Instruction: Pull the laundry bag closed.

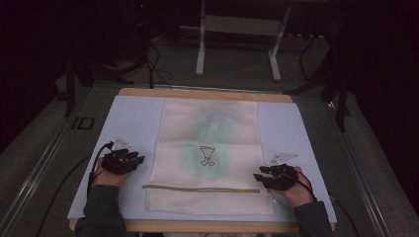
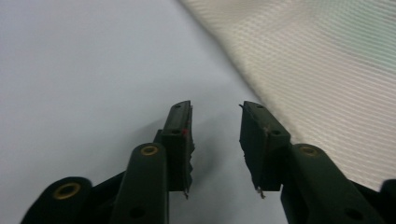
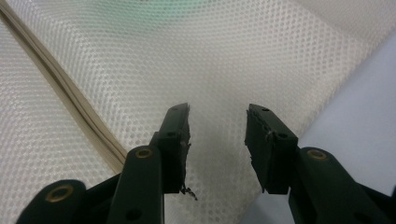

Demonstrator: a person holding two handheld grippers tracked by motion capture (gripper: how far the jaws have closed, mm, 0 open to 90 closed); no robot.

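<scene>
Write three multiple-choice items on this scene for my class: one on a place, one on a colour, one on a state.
1. Where is the left hand-held gripper?
A. On the cloth
B. Left of the cloth, over the sheet
C. Off the table

2. What colour is the patch on the cloth?
A. Red
B. Green
C. Black

3. How do the jaws of the right hand-held gripper stand?
A. Apart, gripping nothing
B. Shut on the cloth
C. Shut on a cable

Key: 1 B, its own view shows bare sheet between the jaws; 2 B, a faint green blotch surrounds the drawing; 3 A, a gap shows between them above the mesh.
</scene>
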